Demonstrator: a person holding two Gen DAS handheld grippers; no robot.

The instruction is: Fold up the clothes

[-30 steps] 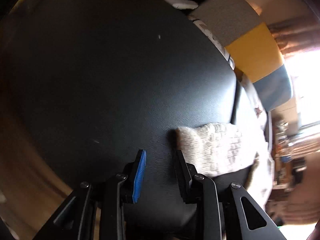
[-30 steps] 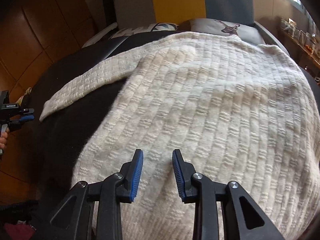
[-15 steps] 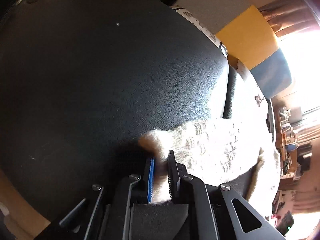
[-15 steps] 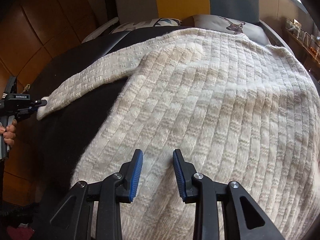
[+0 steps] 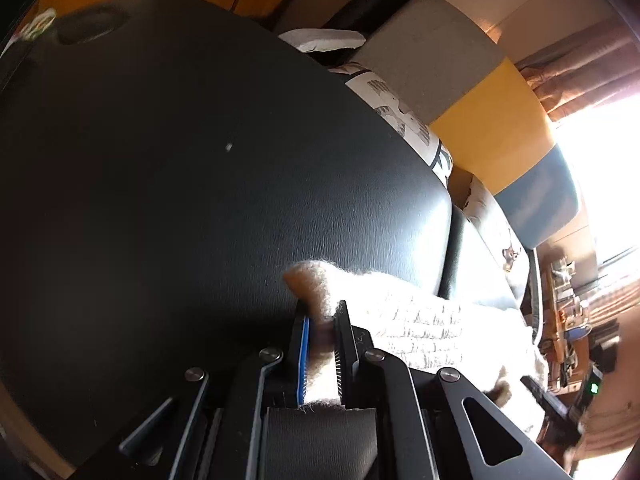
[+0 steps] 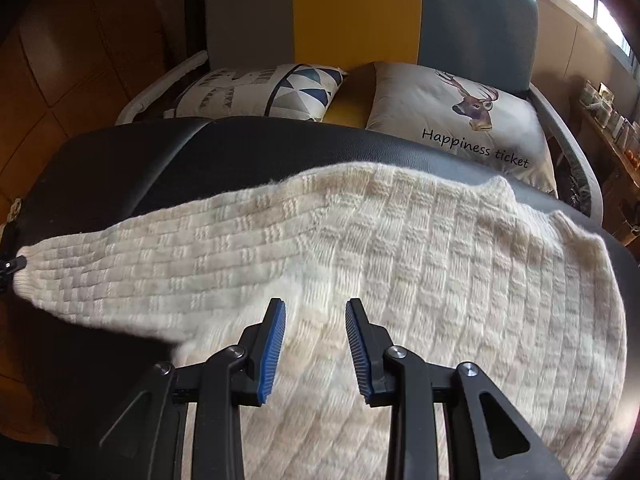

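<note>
Left claw [image 5: 322,320] clamped on cuff of cream knitted wool sweater [image 6: 400,264]; right claw [image 6: 316,312] wide, hovering above sweater body.

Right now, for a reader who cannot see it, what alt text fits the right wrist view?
The open right claw hovers over a cream knitted sweater spread on a black padded surface. Its sleeve stretches out to the left edge. Behind lie a deer-print pillow and a geometric-print pillow.
</note>
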